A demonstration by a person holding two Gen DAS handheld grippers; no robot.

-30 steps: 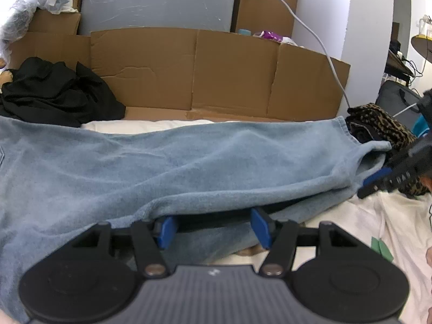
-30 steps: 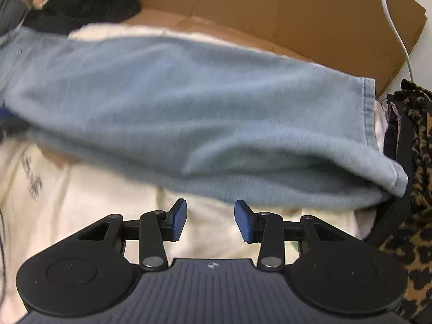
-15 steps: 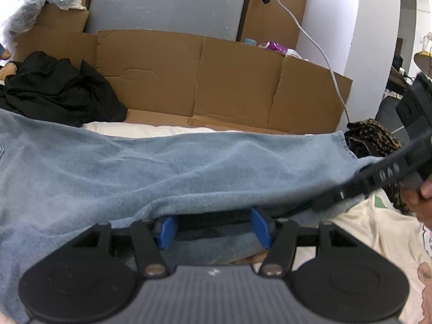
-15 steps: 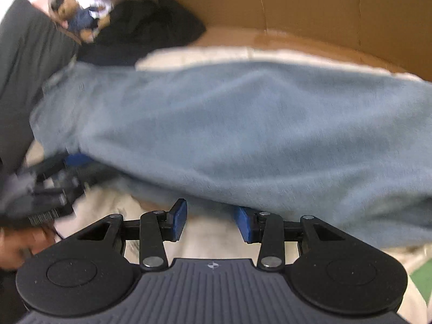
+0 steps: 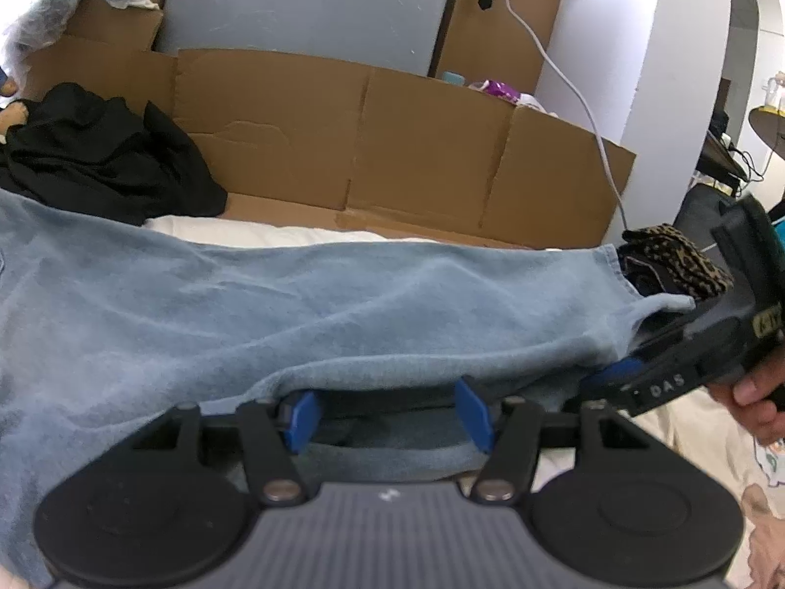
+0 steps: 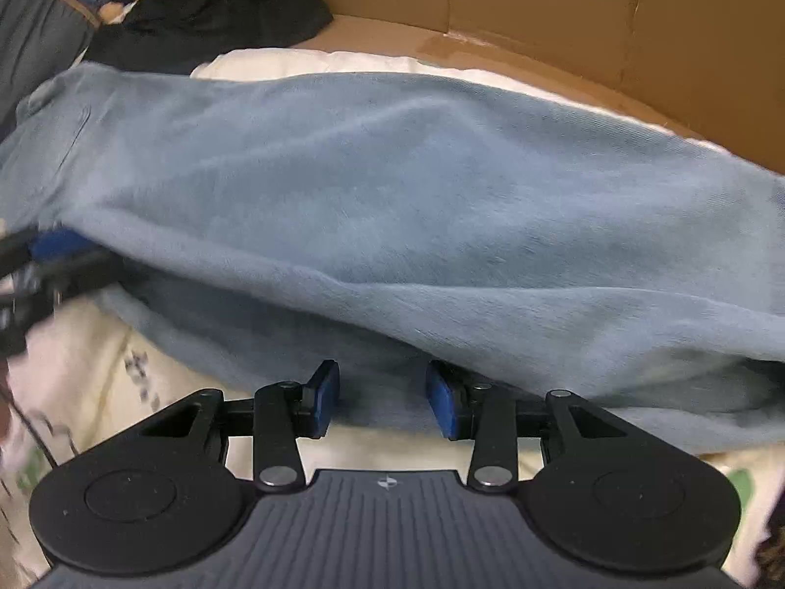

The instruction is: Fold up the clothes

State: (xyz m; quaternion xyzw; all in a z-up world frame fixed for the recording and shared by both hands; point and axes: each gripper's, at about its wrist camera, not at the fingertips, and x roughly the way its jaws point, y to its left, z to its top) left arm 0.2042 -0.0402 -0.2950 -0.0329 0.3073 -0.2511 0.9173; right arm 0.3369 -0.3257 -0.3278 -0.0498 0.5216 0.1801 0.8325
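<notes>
Both tools are sitting at the near edge of the blue jeans (image 5: pixel 343 304), the left tool (image 5: pixel 387 417) and right tool (image 6: pixel 382 397) half open, holding nothing

A makeshift indoor workspace: cardboard panels (image 5: pixel 427 147) wall the surface, clothes piled about, a white pillar (image 5: pixel 638 73) behind.

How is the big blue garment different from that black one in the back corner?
The blue garment lies stretched long across the work area; the black garment sits bunched in a heap by the cardboard wall. The blue one is pale and takes up far more room; the black one is dark and compact. Both grippers are at the blue one's near edge; neither is near the black one. Both are soft, unfolded clothes.
</notes>
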